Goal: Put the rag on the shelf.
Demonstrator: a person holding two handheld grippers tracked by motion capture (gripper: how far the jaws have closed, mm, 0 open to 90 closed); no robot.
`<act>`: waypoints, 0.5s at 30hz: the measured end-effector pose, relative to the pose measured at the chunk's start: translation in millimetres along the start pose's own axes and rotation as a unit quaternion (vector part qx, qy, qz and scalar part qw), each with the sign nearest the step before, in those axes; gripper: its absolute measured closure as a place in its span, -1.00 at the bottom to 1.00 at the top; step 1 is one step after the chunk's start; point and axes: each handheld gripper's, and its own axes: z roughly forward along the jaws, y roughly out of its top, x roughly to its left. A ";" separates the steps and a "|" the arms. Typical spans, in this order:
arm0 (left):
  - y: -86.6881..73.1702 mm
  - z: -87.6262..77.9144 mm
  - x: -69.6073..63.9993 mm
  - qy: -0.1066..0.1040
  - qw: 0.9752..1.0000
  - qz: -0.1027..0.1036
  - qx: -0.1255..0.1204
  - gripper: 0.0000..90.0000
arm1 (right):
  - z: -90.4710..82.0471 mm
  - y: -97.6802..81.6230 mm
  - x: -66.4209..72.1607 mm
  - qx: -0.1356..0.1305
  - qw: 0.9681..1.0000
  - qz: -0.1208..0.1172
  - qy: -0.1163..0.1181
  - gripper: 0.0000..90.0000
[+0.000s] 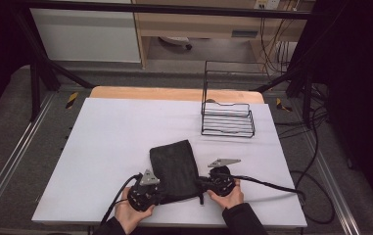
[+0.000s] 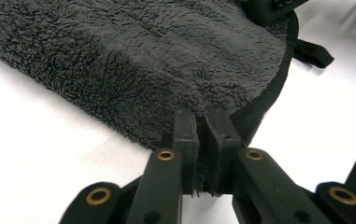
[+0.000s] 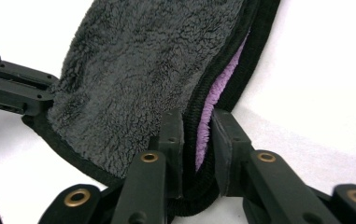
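Dark grey fleece cloth (image 1: pixel 173 169), folded flat, black bound hem, purple inner face showing at one edge, small black loop at a corner, lying on the white table's near edge, near corners pinched

A black wire rack (image 1: pixel 227 119) stands upright on the white table (image 1: pixel 120 132) toward its far right corner — beyond it, a wooden edge (image 1: pixel 174 93), grey floor and trailing black cables (image 1: pixel 316 181).

A: The worktop (image 1: pixel 125 137) is evenly lit from above in the high view, while the surroundings are left dim and faintly grainy.

B: In both gripper views the white surface is overexposed, and the nearest parts are slightly blurred.
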 end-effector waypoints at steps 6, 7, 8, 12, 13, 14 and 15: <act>0.4 -8.4 7.3 -0.009 1.000 0.007 0.009 0.89 | -3.4 -0.9 9.9 -0.004 1.000 -0.010 -0.015 0.62; -0.2 -9.9 8.9 -0.010 1.000 0.008 0.010 0.89 | -3.9 -1.1 11.3 -0.005 1.000 -0.010 -0.015 0.55; -0.7 -11.4 10.3 -0.011 1.000 0.007 0.010 0.89 | -4.3 -1.5 11.8 -0.008 1.000 -0.010 -0.011 0.48; -3.0 -18.5 16.2 -0.013 1.000 0.016 0.017 0.90 | -8.3 -0.6 11.7 -0.030 0.999 -0.023 -0.009 0.15; -3.9 -20.1 17.9 -0.013 1.000 0.021 0.019 0.90 | -10.0 0.1 11.3 -0.039 0.999 -0.026 -0.010 0.08; -4.8 -21.5 19.2 -0.013 0.999 0.021 0.021 0.90 | -11.6 0.8 11.2 -0.044 0.999 -0.029 -0.010 0.03; -5.5 -23.1 20.5 -0.012 0.999 0.025 0.023 0.90 | -12.8 1.3 10.8 -0.048 0.998 -0.033 -0.010 -0.02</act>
